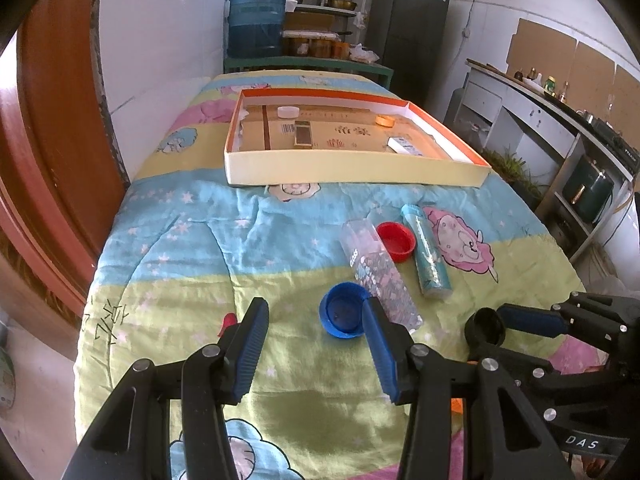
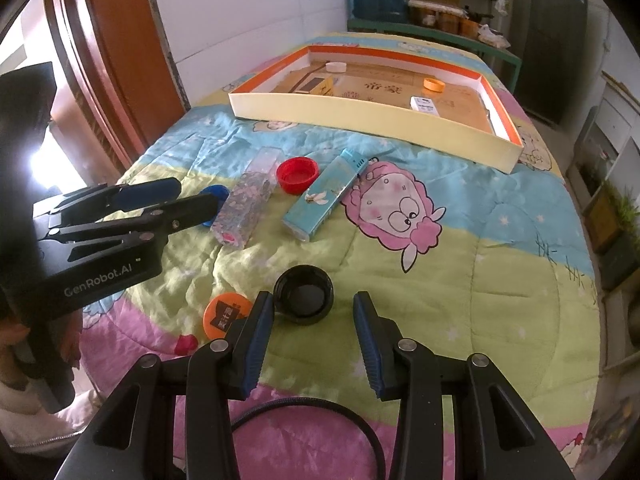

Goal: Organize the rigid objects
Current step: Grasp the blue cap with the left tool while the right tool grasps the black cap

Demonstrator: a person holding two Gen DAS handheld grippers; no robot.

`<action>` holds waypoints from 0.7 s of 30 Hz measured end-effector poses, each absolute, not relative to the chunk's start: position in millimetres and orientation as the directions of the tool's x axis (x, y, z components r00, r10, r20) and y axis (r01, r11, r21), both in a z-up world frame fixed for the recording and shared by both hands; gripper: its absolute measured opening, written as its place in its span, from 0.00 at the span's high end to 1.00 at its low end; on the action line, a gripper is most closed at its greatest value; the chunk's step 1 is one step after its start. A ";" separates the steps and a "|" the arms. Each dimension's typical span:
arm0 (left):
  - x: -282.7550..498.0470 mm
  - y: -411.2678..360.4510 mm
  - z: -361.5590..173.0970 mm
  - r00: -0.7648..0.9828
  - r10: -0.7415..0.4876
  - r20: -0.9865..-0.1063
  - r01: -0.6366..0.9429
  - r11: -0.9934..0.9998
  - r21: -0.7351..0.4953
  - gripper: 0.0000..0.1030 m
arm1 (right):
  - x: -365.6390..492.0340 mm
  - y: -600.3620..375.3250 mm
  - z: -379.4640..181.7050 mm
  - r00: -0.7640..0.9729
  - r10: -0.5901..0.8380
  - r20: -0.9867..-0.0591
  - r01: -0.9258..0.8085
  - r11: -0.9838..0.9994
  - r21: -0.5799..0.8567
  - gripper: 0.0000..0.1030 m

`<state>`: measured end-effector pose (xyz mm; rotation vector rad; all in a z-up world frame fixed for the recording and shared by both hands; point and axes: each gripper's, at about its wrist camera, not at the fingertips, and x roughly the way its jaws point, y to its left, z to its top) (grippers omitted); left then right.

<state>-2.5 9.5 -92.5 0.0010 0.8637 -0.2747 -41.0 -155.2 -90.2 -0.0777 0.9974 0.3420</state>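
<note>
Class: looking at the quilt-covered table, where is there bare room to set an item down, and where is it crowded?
Free: quilt left of the clear box, in front of the tray; the tray's middle. Crowded: around the blue cap, red cap, teal box and black cap.

1. Left gripper (image 1: 316, 312): black angular plastic frame, two fingers faced with ribbed blue pads (image 1: 254, 350), round silver screws at the pivots.
2. Its housing, in the right wrist view, carries white lettering "GenRobot.AI".
3. Right gripper (image 2: 314, 312): same black frame, blue ribbed pads, silver screws.
4. Black braided cable (image 2: 304, 408) loops beneath it.
5. Person: pale quilted garment (image 2: 28, 420) at lower left.
</note>
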 end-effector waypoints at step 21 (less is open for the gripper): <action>-4.9 6.4 -97.2 0.603 -0.299 -0.739 0.277 0.948 -0.158 0.88 | -40.6 -159.0 -90.1 0.514 0.238 -0.824 -0.302 0.949 0.086 0.70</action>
